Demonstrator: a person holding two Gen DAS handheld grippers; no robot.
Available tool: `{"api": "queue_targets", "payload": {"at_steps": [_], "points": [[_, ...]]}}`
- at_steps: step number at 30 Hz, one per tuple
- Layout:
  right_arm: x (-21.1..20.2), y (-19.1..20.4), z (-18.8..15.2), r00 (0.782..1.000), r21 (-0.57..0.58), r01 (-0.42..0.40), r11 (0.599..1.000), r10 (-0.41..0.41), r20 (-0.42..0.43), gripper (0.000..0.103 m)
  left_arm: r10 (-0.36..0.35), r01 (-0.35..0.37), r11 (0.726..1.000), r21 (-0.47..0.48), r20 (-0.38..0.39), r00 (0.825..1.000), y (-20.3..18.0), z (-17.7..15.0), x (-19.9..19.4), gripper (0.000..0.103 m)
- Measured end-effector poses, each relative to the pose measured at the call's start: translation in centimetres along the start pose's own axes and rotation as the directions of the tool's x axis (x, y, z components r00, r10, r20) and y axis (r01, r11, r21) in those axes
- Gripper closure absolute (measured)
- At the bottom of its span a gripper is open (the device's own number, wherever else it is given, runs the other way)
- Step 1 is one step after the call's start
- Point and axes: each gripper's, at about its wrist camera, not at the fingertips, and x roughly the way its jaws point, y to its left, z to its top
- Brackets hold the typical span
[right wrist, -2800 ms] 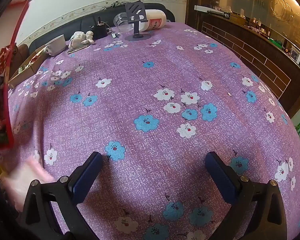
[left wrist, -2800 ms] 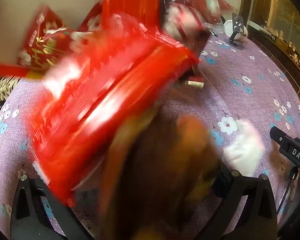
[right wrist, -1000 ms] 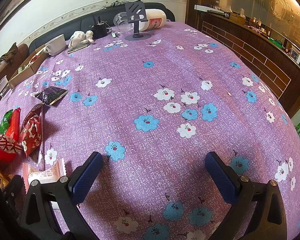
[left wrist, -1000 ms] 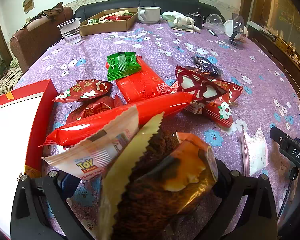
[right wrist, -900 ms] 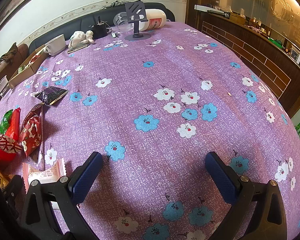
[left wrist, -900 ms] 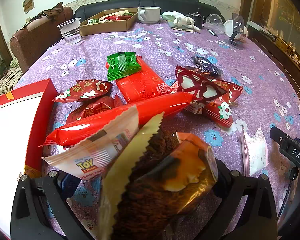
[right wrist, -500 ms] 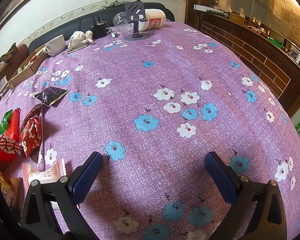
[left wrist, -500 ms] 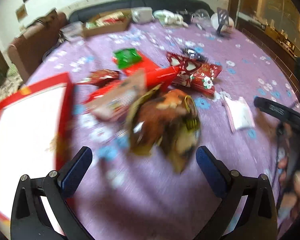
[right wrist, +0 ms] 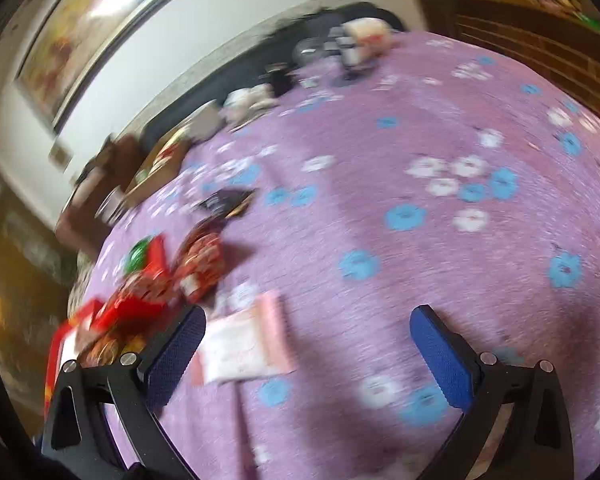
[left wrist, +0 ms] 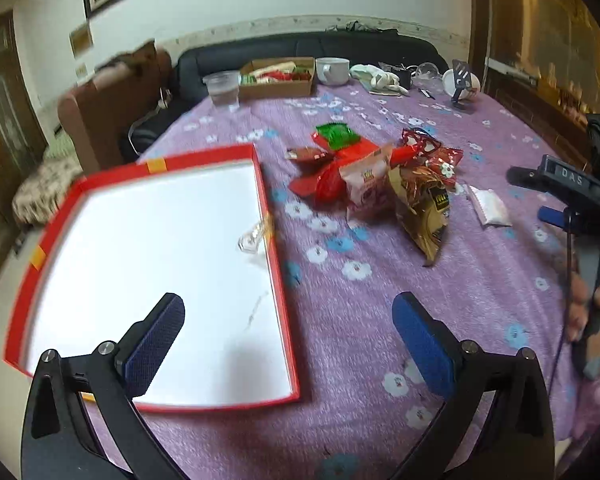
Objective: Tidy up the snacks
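The snacks sit in a loose heap (left wrist: 374, 172) on the purple flowered tablecloth (left wrist: 380, 300), toward the middle of the table and just right of the red box's far corner. Nearest in the heap is a brown and gold bag (left wrist: 422, 210), leaning against a pale pink packet (left wrist: 364, 186) printed with a cartoon logo. Behind these lie several red wrappers and a green packet (left wrist: 337, 135) on the far side. A small white sachet (left wrist: 490, 208) lies apart to the right of the heap.

The wide red box (left wrist: 266, 216) with a white floor lies open on the left, holding only a scrap of clear wrapper (left wrist: 256, 236) near its right wall.

The left gripper (left wrist: 288, 334) hangs over the near right corner of the box, its blue-padded fingers spread wide with nothing between them. The right gripper (right wrist: 306, 354) is likewise spread and empty; its view is blurred, but a pink and white packet (right wrist: 246, 346) lies on the cloth just beside its left finger. A hand (left wrist: 598, 312) holds that gripper's handle at the right edge of the left view.

At the far end stand a clear plastic cup (left wrist: 223, 87), a cardboard tray (left wrist: 278, 77), a white mug (left wrist: 332, 70) and a dark sofa (left wrist: 300, 50) behind the table.
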Motion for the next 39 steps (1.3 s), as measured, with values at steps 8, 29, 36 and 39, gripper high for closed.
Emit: {"api": "queue_targets", "payload": {"at_steps": [8, 29, 36, 39], "points": [[-0.4, 10.5, -4.0, 0.990, -0.335, -0.139, 0.932, 0.128, -0.054, 0.000, 0.047, -0.047, 0.999, -0.005, 0.066, 0.997, 2.4, 0.3, -2.0, 0.000], [5.4, 13.7, -5.0, 0.952, -0.483, -0.282, 0.829, 0.180, -0.248, 0.040, -0.107, 0.102, 0.993, -0.062, -0.069, 0.992, 2.7, 5.6, 2.0, 0.000], [4.4, 12.3, -3.2, 0.928, -0.378, -0.356, 0.855, 0.275, -0.251, 0.047, -0.143, 0.119, 0.980, -0.158, -0.151, 0.978, 2.0, 8.9, 6.0, 0.000], [4.3, 11.4, -2.6, 0.930, -0.333, -0.349, 0.876, 0.279, -0.241, 0.048, -0.142, 0.111, 0.979, -0.168, -0.187, 0.972, 1.4, 10.1, 7.9, 0.000]]}}
